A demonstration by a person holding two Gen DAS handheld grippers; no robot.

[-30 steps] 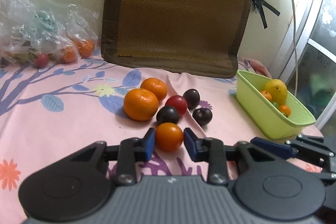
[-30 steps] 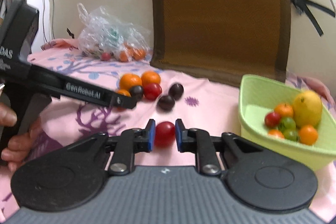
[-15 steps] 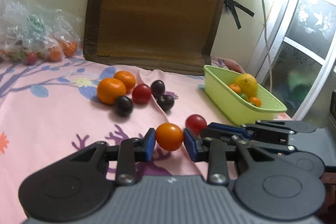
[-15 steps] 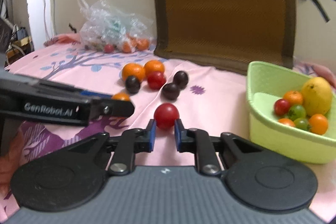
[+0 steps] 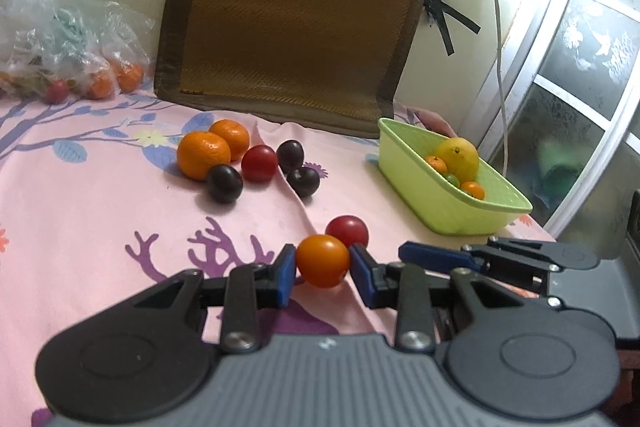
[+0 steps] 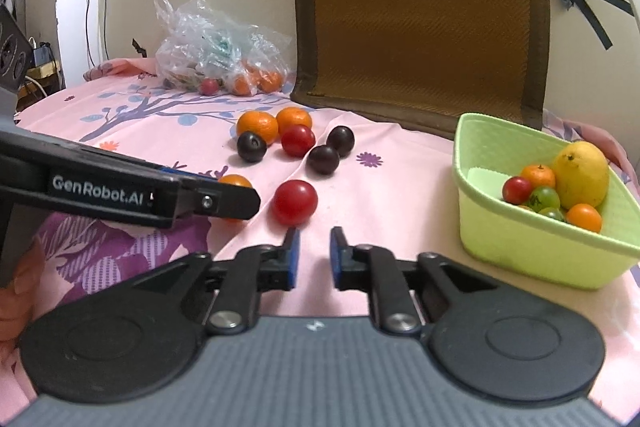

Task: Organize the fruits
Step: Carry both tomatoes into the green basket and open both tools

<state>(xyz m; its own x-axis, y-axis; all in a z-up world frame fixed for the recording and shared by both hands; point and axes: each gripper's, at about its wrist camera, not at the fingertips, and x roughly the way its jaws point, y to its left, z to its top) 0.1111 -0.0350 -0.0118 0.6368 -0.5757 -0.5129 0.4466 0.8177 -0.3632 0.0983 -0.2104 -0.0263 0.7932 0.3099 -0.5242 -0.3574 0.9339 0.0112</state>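
My left gripper [image 5: 323,269] is shut on an orange tomato [image 5: 322,260], which also shows behind the left gripper's arm in the right wrist view [image 6: 236,182]. A red tomato [image 6: 295,202] lies on the pink cloth just beyond my right gripper [image 6: 314,251], which is open and empty; the red tomato also shows in the left wrist view [image 5: 347,231]. A green basket [image 6: 520,235] at the right holds a yellow mango [image 6: 580,173] and several small fruits. Two oranges [image 5: 204,155], a red tomato [image 5: 259,163] and three dark plums [image 5: 225,183] lie in a cluster further back.
A brown cushion [image 5: 296,15] leans against the wall behind the fruit. A plastic bag of fruit [image 6: 216,59] lies at the back left. A window frame [image 5: 580,99] and a hanging power cable [image 5: 500,39] are at the right, past the basket.
My right gripper has let go of the red tomato and pulled back; the tomato now rests on the cloth. My left gripper keeps its hold on the orange tomato and has moved toward the basket.
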